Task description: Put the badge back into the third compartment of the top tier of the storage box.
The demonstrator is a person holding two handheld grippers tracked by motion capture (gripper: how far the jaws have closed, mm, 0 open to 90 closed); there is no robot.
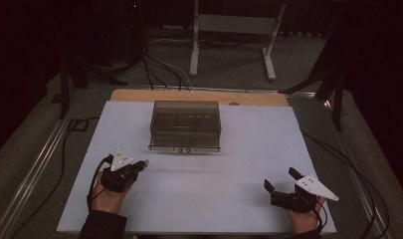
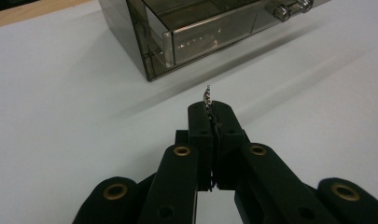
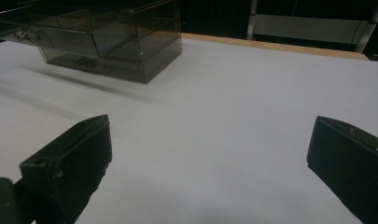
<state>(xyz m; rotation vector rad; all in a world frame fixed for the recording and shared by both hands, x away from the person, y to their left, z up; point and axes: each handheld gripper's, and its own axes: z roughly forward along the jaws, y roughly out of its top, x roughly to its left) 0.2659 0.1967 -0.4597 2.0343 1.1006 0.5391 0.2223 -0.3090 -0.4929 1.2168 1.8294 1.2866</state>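
A smoky clear plastic drawer box point(image 1: 185, 125) stands at the middle back of the white table point(image 1: 239, 149); its drawers carry small round knobs point(image 2: 281, 12). My left gripper point(image 1: 142, 165) hovers at the near left, jaws pressed together on a small metallic piece, like a thin chain or screw point(image 2: 206, 99), that sticks out past the tips. In the left gripper view the box's corner point(image 2: 154, 51) lies just ahead. My right gripper point(image 1: 279, 180) rests at the near right, jaws spread wide with nothing between them. The box point(image 3: 107, 37) appears far left in the right gripper view.
A wooden strip point(image 1: 199, 95) runs along the table's far edge. Beyond it stand a white metal frame point(image 1: 234, 30) and cables point(image 1: 159, 69) on the floor. Metal rails point(image 1: 35, 164) flank the table. Bare white surface lies between the grippers and the box.
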